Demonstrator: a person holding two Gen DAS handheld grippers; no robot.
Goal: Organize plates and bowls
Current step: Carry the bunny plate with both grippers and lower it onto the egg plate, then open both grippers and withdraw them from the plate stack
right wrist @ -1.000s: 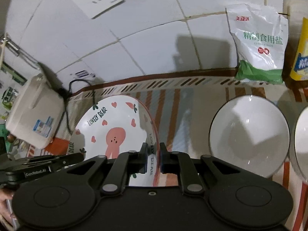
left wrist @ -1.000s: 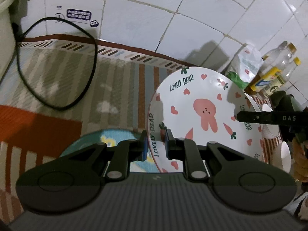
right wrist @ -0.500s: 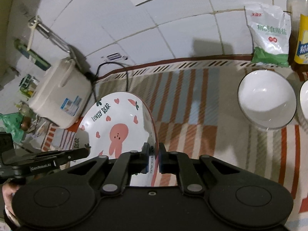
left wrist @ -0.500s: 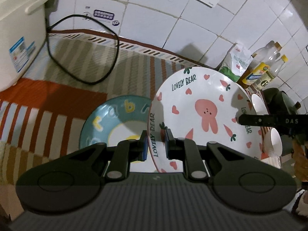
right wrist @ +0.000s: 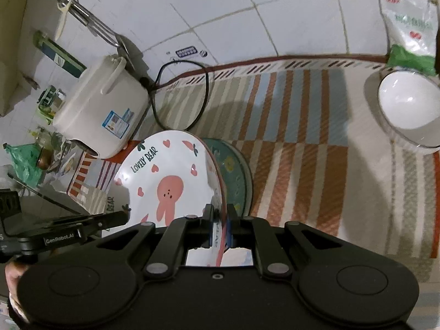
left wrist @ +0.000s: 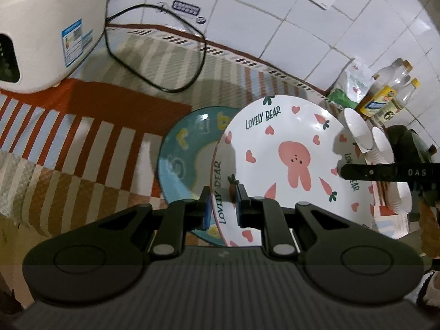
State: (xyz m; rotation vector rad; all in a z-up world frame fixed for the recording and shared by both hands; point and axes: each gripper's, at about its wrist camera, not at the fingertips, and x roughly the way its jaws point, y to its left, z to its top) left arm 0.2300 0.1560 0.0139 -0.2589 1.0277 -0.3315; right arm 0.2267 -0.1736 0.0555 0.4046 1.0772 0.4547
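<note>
The round white ceramic plate (left wrist: 288, 162) printed with a pink rabbit, hearts and carrots (lettered "LOVELY BEAR") is gripped at opposite rims. The left gripper (left wrist: 222, 203) is clenched on its left rim; the right gripper (right wrist: 220, 227) is clenched on its right rim. The plate is held tilted above the striped cloth (right wrist: 302, 143), partly overlapping a round teal plate (left wrist: 181, 148) with yellow letters that lies on the cloth. A white bowl (right wrist: 407, 110) is seen well apart, at the right, near a white-and-green bag (right wrist: 409, 33). A cream rice cooker (right wrist: 101, 107) with a black cord (left wrist: 154, 55) is placed by the tiled wall.
</note>
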